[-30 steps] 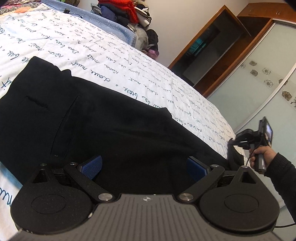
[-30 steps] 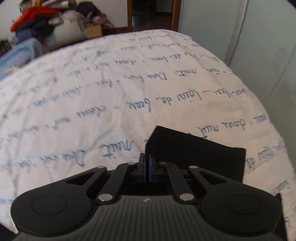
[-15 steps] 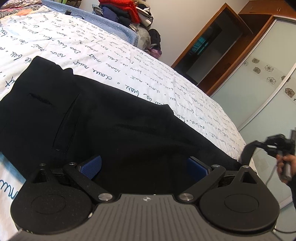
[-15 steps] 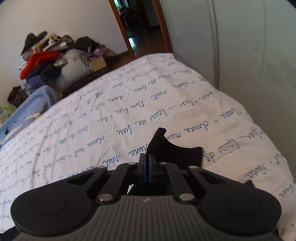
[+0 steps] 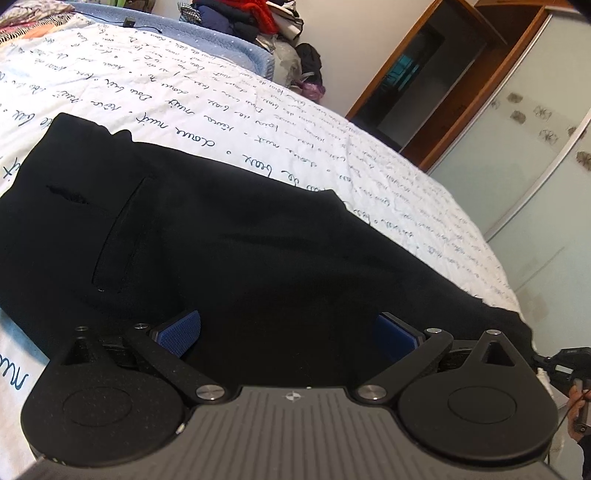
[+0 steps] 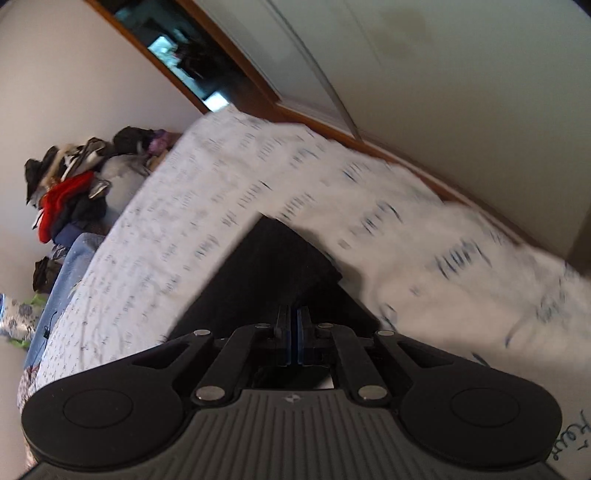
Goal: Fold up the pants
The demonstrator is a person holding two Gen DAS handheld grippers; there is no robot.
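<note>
Black pants (image 5: 229, 243) lie flat on a white bedspread with blue handwriting (image 5: 258, 122), waist and pocket at the left, legs running right. My left gripper (image 5: 288, 332) is open, its blue pads (image 5: 177, 332) just above the near edge of the pants, holding nothing. My right gripper (image 6: 293, 332) is shut on the leg end of the pants (image 6: 273, 266) and holds it lifted above the bed, tilted. The right gripper also shows at the far right of the left wrist view (image 5: 569, 365).
A pile of clothes (image 5: 258, 18) sits beyond the bed's far side, also seen in the right wrist view (image 6: 70, 192). A wooden doorway (image 5: 417, 85) and frosted wardrobe doors (image 5: 535, 155) stand to the right. The bed edge drops off at the right.
My right gripper has lifted the pants' leg end off the bed and swung, tilting its view with motion blur. My left gripper has stayed open and drifted slightly over the pants.
</note>
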